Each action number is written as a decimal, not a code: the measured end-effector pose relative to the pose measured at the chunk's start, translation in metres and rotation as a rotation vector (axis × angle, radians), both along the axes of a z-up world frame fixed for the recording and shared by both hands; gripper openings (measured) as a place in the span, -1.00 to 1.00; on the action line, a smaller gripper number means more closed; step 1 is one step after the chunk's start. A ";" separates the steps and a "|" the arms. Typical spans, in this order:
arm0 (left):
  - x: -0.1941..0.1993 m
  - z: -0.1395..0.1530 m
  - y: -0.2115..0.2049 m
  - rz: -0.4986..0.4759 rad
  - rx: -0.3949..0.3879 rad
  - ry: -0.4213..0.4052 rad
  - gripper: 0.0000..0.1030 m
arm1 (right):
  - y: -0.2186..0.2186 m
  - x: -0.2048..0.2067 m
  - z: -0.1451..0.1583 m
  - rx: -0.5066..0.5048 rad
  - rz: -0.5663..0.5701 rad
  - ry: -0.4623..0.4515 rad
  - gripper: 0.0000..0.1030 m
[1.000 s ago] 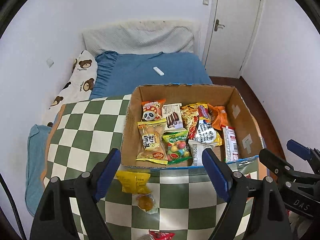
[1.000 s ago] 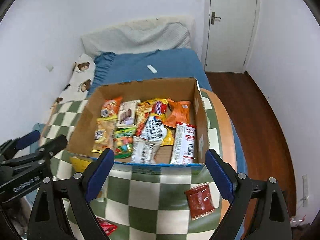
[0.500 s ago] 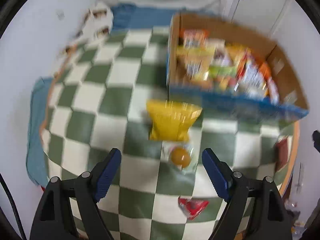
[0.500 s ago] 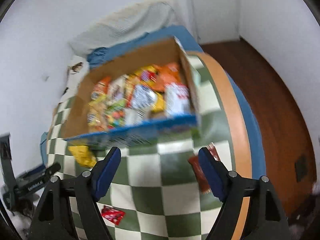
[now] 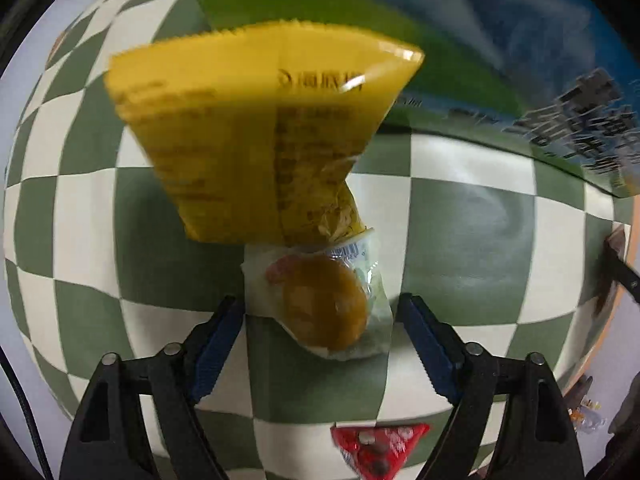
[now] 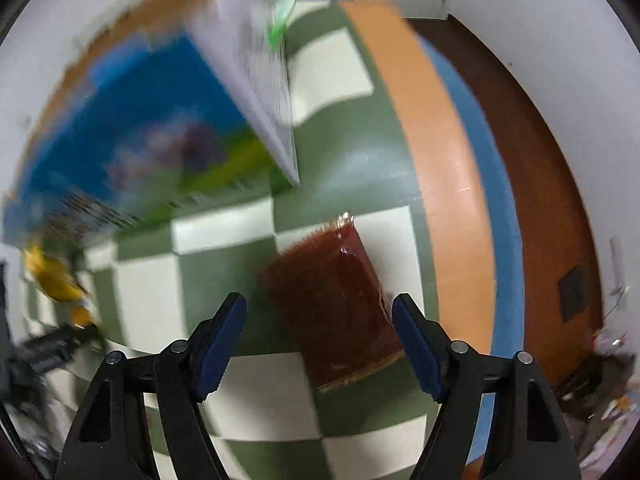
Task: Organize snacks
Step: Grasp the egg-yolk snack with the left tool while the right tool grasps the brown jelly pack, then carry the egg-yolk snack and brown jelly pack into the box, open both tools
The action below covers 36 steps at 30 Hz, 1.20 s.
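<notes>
Both hands have dropped from a raised view over the open box to close above the checkered table (image 5: pixel 472 216), so the box's contents are now out of sight and each tool sits over a loose snack; I judge that two pickups are about to begin at once. Starting at the left, the left tool (image 5: pixel 320 316) points straight down with its jaws about half open and closing, and the clear-wrapped round pastry (image 5: pixel 320 304) lies between the pads, the left pad at the wrapper's edge but not visibly pressing. Just ahead of that tool, the yellow snack bag (image 5: pixel 248 136) overlaps the pastry's far end, so it may drag along when the pastry lifts. Just behind the tool lies a small red packet (image 5: pixel 376 444), clear of the jaws. The blue and green box wall (image 5: pixel 360 40) stands beyond the yellow bag. Further right, the right tool (image 6: pixel 320 320) is also about half open and closing, with the dark red packet (image 6: pixel 336 304) between its pads, nearer the right one; blur hides whether that pad touches. This packet lies near the table's orange rim (image 6: pixel 444 152), to the tool's right, and the box corner (image 6: pixel 276 120) rises ahead.
</notes>
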<state>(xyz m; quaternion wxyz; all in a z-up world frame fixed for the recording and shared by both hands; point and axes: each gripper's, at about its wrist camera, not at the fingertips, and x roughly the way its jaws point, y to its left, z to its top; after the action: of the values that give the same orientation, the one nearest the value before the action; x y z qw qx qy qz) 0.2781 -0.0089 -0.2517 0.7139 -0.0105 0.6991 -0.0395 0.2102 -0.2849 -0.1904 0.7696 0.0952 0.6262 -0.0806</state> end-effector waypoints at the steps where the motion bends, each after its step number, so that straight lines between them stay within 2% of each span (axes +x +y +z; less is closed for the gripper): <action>1: 0.000 -0.001 -0.001 -0.002 -0.003 -0.008 0.33 | 0.001 0.001 -0.010 -0.013 0.013 0.020 0.30; 3: -0.004 0.002 -0.001 -0.008 0.002 -0.016 0.15 | 0.006 -0.001 -0.020 -0.037 0.027 0.026 0.23; 6: -0.016 0.007 0.004 -0.004 -0.014 -0.004 0.08 | 0.017 -0.010 -0.017 -0.019 0.051 0.018 0.20; 11: -0.049 0.003 0.013 -0.004 -0.027 0.043 0.08 | 0.065 -0.034 -0.021 0.054 0.150 0.066 0.17; 14: -0.053 -0.010 0.016 0.019 -0.055 0.068 0.18 | 0.085 -0.045 -0.034 0.084 0.168 0.095 0.18; 18: -0.053 -0.016 0.011 0.019 -0.043 0.075 0.19 | 0.089 -0.044 -0.045 0.096 0.148 0.102 0.39; 21: -0.060 -0.012 0.007 0.018 -0.025 0.057 0.12 | 0.088 -0.044 -0.049 0.109 0.150 0.113 0.41; 24: -0.059 -0.004 0.004 0.016 0.003 0.059 0.03 | 0.095 -0.037 -0.051 0.066 0.172 0.106 0.20; 29: -0.063 0.017 -0.002 0.011 -0.051 0.045 0.02 | 0.109 -0.046 -0.040 0.015 0.213 0.075 0.14; 33: -0.063 0.043 0.000 0.019 -0.126 0.032 0.02 | 0.119 -0.047 -0.020 0.040 0.224 0.039 0.14; 36: -0.062 0.080 -0.007 0.004 -0.181 -0.021 0.02 | 0.122 -0.042 0.005 0.100 0.217 -0.007 0.14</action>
<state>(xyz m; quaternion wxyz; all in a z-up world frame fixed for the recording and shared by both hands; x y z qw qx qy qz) 0.2162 -0.0162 -0.1721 0.7174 -0.0762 0.6851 -0.1013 0.1682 -0.1631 -0.1856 0.7702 0.0656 0.6334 0.0348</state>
